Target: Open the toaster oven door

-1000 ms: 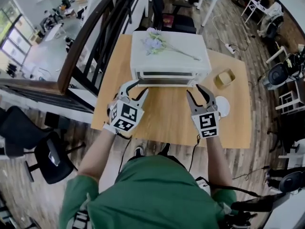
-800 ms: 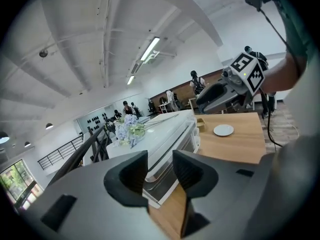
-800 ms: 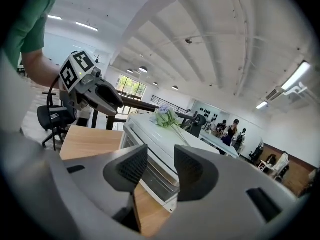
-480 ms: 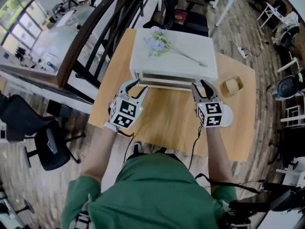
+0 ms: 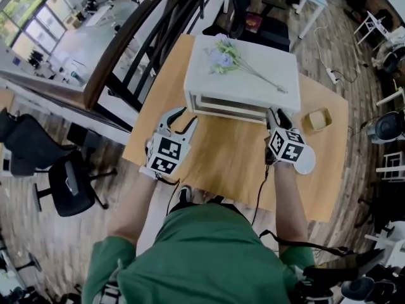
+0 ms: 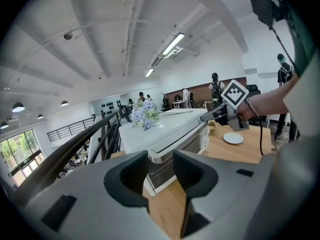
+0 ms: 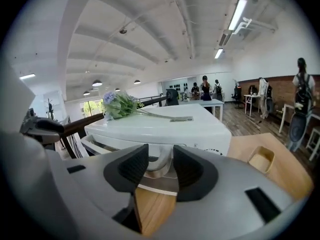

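Item: toaster oven (image 5: 253,84), white, standing at the back of a wooden table (image 5: 221,157), door shut, a spray of flowers (image 5: 226,57) lying on its top. Change noted: a second ago the right gripper (image 5: 277,114) hung short of the oven front; it has since gone forward and now sits at the right end of the door handle (image 7: 159,158). Its claw is spread, one jaw on each side of the handle's curved end bracket; whether the pads press it cannot be told. The left gripper (image 5: 187,114) has kept its place near the oven's front left corner, claw spread with nothing in it and clear of the door. Reading: the approach looks finished, while closing on the handle and drawing the door down remain to be done. Containers: a small yellow box (image 5: 318,119) just right of the oven, open-topped and apparently empty; a white plate (image 5: 309,164) beside the right gripper, bare where visible; oven interior unseen behind the shut door.
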Tool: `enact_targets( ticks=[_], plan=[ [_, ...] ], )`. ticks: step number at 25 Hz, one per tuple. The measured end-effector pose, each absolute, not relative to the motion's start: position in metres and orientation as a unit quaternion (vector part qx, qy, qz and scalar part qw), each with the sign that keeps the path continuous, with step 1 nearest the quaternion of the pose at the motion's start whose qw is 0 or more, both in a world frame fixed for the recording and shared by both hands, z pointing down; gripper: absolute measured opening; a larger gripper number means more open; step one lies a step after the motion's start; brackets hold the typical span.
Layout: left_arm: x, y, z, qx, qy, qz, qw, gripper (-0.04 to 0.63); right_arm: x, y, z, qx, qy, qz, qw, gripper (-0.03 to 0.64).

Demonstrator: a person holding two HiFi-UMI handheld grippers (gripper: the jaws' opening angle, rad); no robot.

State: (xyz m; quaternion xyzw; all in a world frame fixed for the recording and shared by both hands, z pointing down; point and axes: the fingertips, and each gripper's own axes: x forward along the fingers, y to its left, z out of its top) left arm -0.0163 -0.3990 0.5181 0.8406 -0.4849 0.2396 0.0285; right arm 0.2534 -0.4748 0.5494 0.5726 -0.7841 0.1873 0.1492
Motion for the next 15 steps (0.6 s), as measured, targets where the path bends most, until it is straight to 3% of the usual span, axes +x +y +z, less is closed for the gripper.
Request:
enact_targets(
  ticks=[4, 15],
  plan=[
    [-0.025, -0.392, 0.519, 0.843, -0.483, 0.234, 0.039, 0.166, 0.255, -0.469, 0.554, 0.569, -0.781, 0.233, 0.11, 0.167],
    [-0.034, -0.377, 0.504, 0.86, -0.465, 0.21, 0.026, 0.166, 0.255, -0.424, 0.571, 0.576, -0.765, 0.273, 0.085, 0.158]
  ],
)
